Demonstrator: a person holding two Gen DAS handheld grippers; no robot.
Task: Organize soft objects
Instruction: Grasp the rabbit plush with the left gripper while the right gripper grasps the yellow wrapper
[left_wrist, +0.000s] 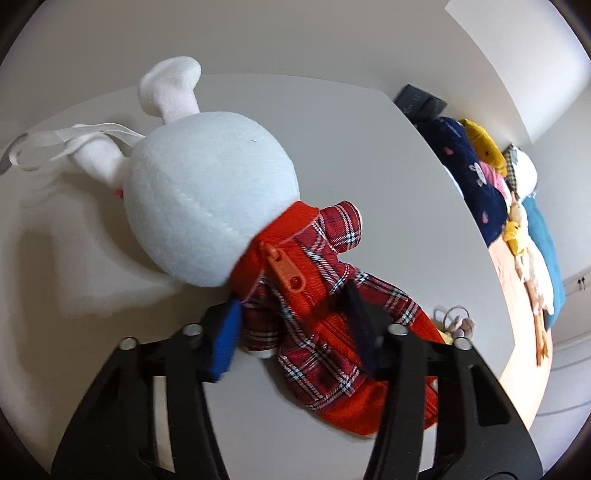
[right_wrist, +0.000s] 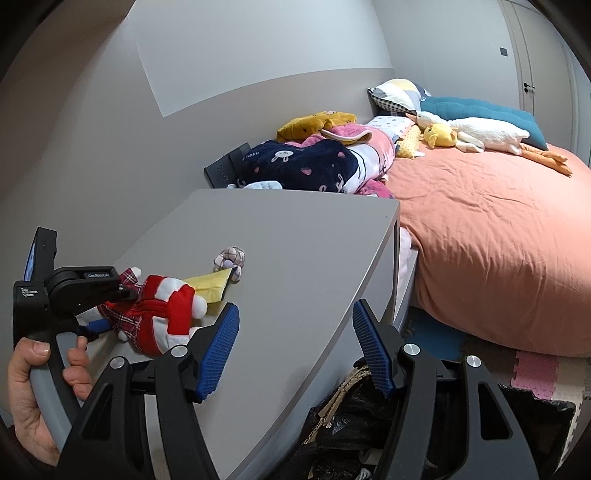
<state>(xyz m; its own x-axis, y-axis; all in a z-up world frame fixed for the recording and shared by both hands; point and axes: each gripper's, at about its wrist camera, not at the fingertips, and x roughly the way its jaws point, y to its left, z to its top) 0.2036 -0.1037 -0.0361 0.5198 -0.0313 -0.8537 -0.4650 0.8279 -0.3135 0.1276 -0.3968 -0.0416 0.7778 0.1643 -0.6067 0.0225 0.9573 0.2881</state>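
Observation:
A white plush rabbit in a red plaid outfit lies face down on the grey table. My left gripper is open, and its fingers straddle the rabbit's torso with the pads close against the plaid cloth. In the right wrist view the rabbit lies at the table's left end. There a hand holds the left gripper, with one finger above the body and one below. My right gripper hangs open and empty over the table's near corner.
A yellow cloth piece and a small plaid charm lie just past the rabbit. Beyond the table is a bed with piled blankets, a goose plush and a yellow duck. A black bag sits below the table edge.

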